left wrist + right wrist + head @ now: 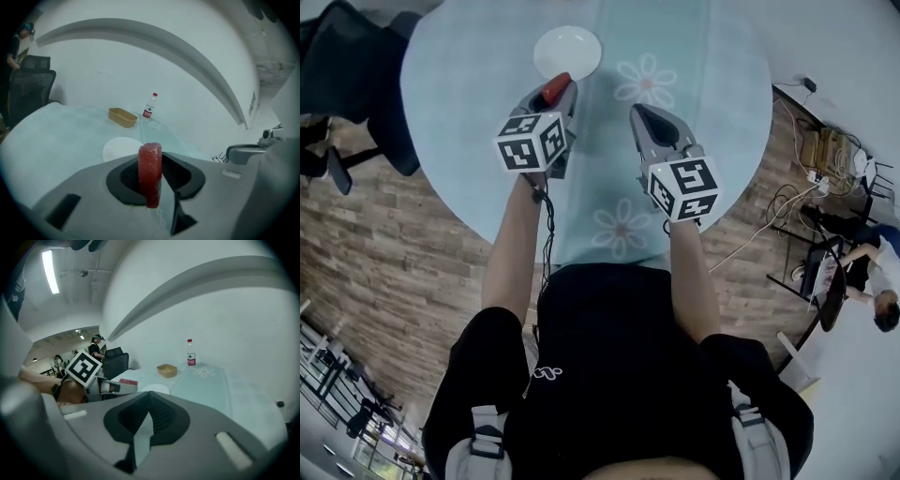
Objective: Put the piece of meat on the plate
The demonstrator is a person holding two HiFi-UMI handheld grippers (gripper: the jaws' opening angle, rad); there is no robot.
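Observation:
A red piece of meat stands clamped between the jaws of my left gripper, its top end showing just short of the white plate. The plate lies on the pale blue round table, a little ahead of the left gripper. My right gripper hangs over the patterned runner, to the right of the left one, its jaws shut with nothing between them. From the right gripper view the left gripper with the meat shows at the left, the plate beyond it.
A tan tray and a water bottle stand at the table's far side. A black office chair is beside the table at the left. Cables and equipment lie on the floor at the right.

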